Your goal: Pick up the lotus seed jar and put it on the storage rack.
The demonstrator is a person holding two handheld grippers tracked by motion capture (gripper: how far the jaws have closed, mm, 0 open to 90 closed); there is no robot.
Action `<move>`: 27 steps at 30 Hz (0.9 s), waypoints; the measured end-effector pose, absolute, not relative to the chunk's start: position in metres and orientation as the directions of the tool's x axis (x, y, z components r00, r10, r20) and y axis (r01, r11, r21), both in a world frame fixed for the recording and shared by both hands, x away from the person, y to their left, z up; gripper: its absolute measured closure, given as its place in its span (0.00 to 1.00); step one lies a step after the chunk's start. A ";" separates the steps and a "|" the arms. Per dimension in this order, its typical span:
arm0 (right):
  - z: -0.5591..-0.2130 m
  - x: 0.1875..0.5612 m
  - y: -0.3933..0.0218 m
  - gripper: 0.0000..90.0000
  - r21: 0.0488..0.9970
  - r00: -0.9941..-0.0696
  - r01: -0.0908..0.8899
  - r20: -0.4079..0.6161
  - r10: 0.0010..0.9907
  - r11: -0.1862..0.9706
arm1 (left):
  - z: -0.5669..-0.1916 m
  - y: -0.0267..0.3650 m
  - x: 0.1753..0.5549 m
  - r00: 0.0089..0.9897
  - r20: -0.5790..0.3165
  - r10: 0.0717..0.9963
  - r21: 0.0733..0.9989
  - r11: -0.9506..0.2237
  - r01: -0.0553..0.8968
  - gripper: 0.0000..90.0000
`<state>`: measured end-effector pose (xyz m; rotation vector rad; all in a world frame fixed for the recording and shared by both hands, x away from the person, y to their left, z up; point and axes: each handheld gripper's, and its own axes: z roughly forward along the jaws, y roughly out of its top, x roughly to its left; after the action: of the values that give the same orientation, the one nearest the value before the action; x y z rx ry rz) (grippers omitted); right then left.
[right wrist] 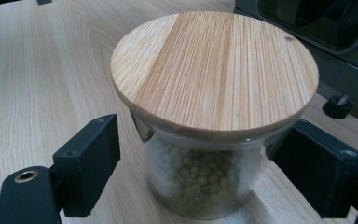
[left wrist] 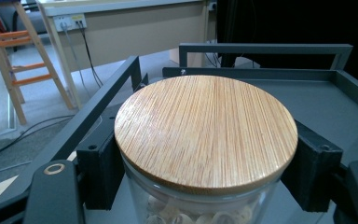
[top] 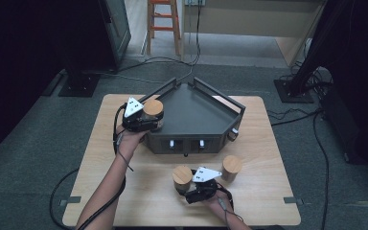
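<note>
The work in hand looked like loading lidded jars into the dark tray (top: 199, 115) at the far-centre of the table (top: 124, 191). L gripper (top: 141, 120) was clamped on a glass jar w/ bamboo lid (left wrist: 205, 133); in the left gripper view both black pads pressed the glass just under the lid, pale roundish contents visible at the bottom edge. That jar sat at the tray's near-left corner, over or just inside the rail; whether it rested on the tray floor or hung above it couldn't be told.

R gripper (top: 199, 184) stood at a second jar, the pea jar (right wrist: 209, 140), on the table in front of the tray. Its jaws straddled the glass: R-side pad looked touching or nearly so, L-side pad stood clear w/ a visible gap. So jaws fairly wide, not gripping yet. A third jar (top: 231, 167) stood just right of it, untouched.

Judged step: first jar mid-placement, second jar lined up for pickup. Next move prob. called for setting the L jar down flat inside the rail before letting go, keeping it upright. R side needed to close squarely below the lid, then lift high enough to clear the tray's front wall.
</note>
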<state>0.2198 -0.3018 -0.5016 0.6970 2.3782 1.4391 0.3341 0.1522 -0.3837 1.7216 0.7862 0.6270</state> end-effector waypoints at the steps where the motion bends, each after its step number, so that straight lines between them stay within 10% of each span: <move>1: -0.502 0.220 -0.302 0.17 0.884 -0.846 0.259 0.014 0.533 0.389 | -0.384 0.152 0.334 0.641 0.023 0.767 0.962 -0.191 0.193 0.28; 27: -0.501 0.221 -0.301 0.17 0.880 -0.846 0.265 0.017 0.532 0.395 | -0.398 0.152 0.345 0.634 -0.010 0.773 0.962 -0.165 0.217 0.28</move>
<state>0.2207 -0.3008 -0.5010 0.7012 2.3873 1.4314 0.3454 0.1516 -0.3975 1.7059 0.8150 0.6027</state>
